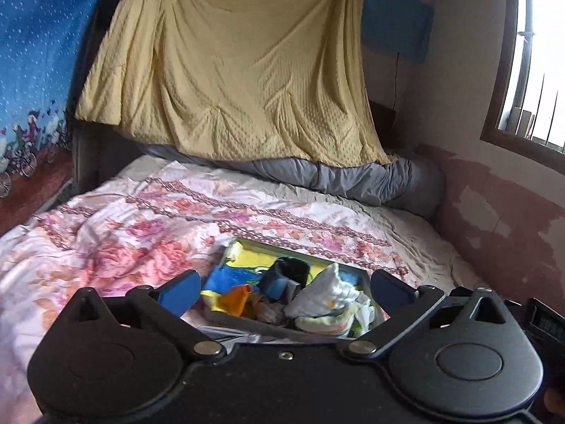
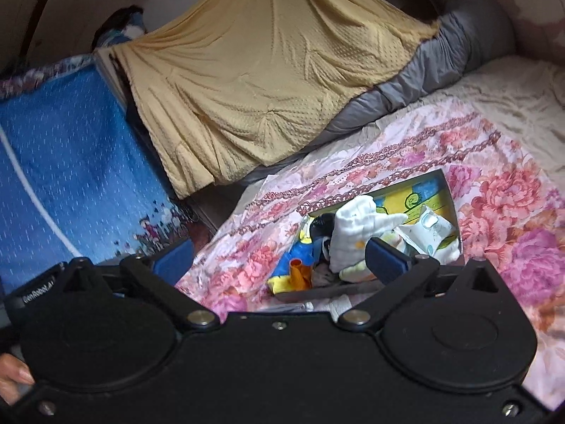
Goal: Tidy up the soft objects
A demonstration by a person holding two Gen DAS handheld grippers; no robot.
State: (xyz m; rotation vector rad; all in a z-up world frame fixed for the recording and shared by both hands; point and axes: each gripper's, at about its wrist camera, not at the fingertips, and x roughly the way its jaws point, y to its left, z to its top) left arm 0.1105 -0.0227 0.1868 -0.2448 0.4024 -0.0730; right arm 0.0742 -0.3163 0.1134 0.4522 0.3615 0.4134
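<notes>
One box [image 1: 348,271] of soft cloths [image 1: 325,295] was seen on the flowered bed [image 1: 116,233]. Two hand-held grippers, left [image 1: 286,291] and right [image 2: 279,259], were spread wide, nothing pinched. Partial lettering "Robot" was read.

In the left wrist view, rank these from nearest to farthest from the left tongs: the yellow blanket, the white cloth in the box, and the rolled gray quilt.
From the open left tongs:
1. White cloth, in the box just ahead, slightly right.
2. Gray quilt, rolled across the bed's far end.
3. Yellow blanket, hanging above and behind the quilt.
</notes>
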